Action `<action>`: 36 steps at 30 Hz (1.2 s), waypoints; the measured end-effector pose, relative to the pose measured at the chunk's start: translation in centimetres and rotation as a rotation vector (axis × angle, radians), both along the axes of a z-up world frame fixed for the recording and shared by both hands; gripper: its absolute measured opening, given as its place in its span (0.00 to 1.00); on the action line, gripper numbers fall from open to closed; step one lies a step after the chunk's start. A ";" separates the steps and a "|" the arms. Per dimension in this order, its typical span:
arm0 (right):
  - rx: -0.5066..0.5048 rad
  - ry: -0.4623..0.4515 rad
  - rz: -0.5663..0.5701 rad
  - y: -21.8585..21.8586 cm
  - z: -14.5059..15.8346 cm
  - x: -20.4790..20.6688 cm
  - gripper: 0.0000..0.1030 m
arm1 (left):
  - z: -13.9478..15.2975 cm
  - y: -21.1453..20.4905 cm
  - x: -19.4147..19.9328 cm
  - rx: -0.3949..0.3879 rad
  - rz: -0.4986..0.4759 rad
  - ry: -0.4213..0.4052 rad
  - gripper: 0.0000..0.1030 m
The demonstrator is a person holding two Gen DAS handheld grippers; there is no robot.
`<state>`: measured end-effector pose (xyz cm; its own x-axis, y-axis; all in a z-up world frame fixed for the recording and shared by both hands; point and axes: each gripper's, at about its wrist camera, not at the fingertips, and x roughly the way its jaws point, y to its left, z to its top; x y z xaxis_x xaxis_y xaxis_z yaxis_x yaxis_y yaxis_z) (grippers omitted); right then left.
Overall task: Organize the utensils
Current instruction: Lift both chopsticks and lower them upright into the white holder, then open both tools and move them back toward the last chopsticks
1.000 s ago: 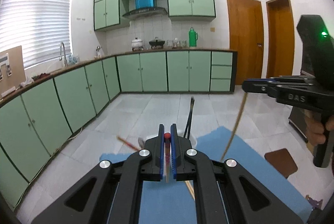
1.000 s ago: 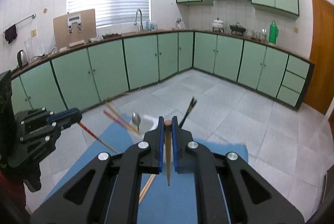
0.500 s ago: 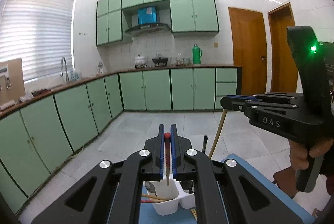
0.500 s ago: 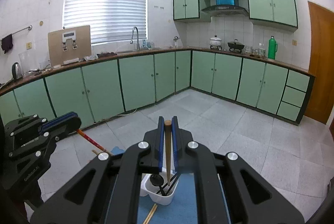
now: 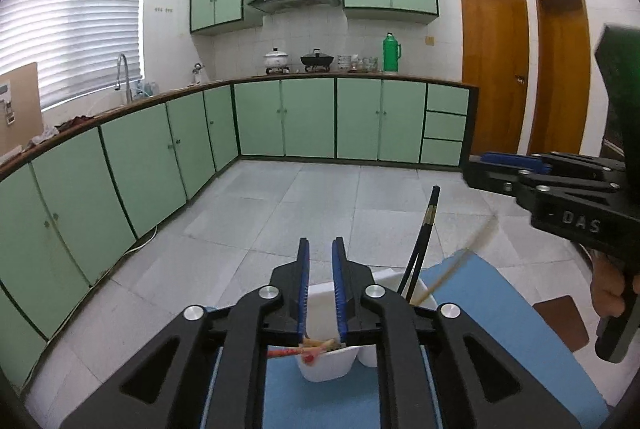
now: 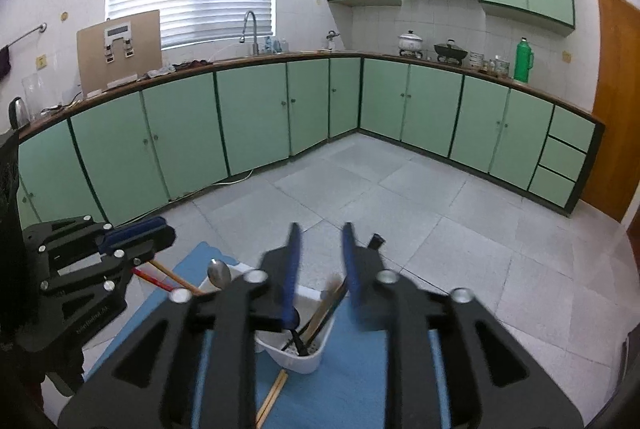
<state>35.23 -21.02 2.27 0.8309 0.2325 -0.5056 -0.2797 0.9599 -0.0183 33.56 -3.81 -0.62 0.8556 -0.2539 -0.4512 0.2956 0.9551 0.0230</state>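
My left gripper (image 5: 321, 245) hangs over a white utensil holder (image 5: 326, 369) on a blue mat (image 5: 500, 329). Its jaws are opening with nothing between the pads. A red-tipped chopstick (image 5: 298, 351) lies across the holder's near compartment below them. Black chopsticks (image 5: 425, 233) stand in the other compartment, and a blurred wooden chopstick (image 5: 456, 271) leans there. My right gripper (image 6: 321, 233) is also above the holder (image 6: 308, 359), its jaws opening and empty. A wooden chopstick (image 6: 325, 305) rests in the holder just under them. A metal spoon (image 6: 219, 272) sticks up at the holder's left.
Another wooden chopstick (image 6: 272, 397) lies on the mat (image 6: 360, 369) in front of the holder. Each gripper appears in the other's view, the right (image 5: 492, 165) and the left (image 6: 156, 229). Green cabinets (image 6: 248, 117) line the kitchen walls beyond a tiled floor.
Both grippers moved over the holder and sank a little. Each let go of the chopstick it held, and both chopsticks now sit in the holder.
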 end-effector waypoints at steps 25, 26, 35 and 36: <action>-0.006 0.026 -0.173 -2.9 -11.1 -17.5 0.93 | -9.9 1.3 -15.6 -0.033 0.086 0.110 0.73; 0.001 0.034 -0.186 -2.9 -11.7 -17.8 0.93 | -10.5 1.4 -15.7 -0.024 0.094 0.117 0.73; 0.027 0.121 -0.254 -3.1 -16.2 -19.7 0.93 | -15.5 2.3 -17.2 0.038 0.134 0.198 0.73; 0.029 0.135 -0.248 -2.9 -16.8 -19.9 0.93 | -15.6 2.6 -17.3 0.041 0.139 0.204 0.73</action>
<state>15.29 -23.94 -14.49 0.7897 0.0463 -0.6118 -0.0344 0.9989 0.0312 16.22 -1.26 -16.27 0.7708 -0.1181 -0.6260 0.1642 0.9863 0.0162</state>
